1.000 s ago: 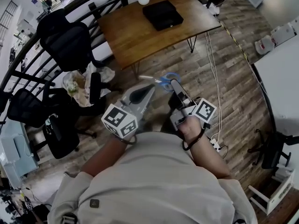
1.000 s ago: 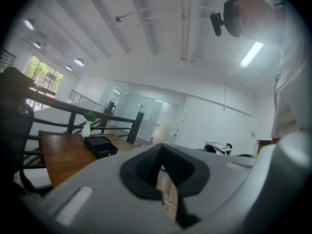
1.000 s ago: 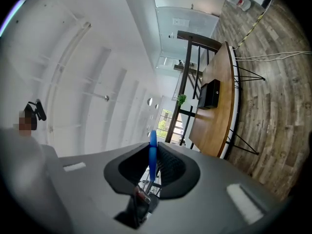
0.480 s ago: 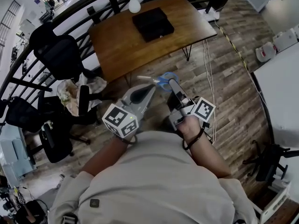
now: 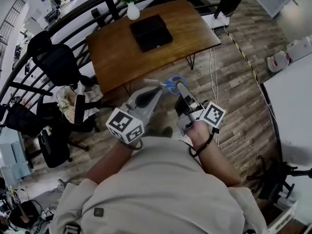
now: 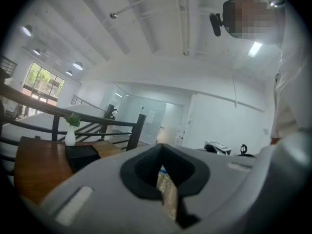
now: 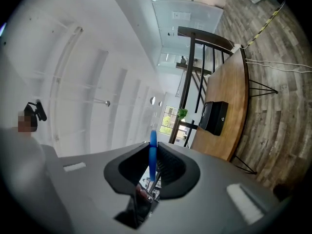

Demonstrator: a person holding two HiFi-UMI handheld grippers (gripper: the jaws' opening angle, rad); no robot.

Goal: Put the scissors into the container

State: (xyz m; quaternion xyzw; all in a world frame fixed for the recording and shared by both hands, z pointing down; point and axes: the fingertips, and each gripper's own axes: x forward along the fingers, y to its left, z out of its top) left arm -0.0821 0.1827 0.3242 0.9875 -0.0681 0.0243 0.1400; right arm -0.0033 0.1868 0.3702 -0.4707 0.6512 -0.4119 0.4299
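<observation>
My right gripper (image 5: pixel 179 86) is clamped on the blue-handled scissors (image 5: pixel 170 85). My left gripper (image 5: pixel 157 89) is closed and empty. Pickup is complete; placement into the black container (image 5: pixel 150 31), well apart, is not yet done.

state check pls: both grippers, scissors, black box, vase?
right gripper: shut on scissors, by the blue handle.
left gripper: shut, empty.
scissors: held in the air, not yet at the table.
black box: on the wooden table; open or closed, cannot tell.
vase: upright, at the table's far edge.
</observation>
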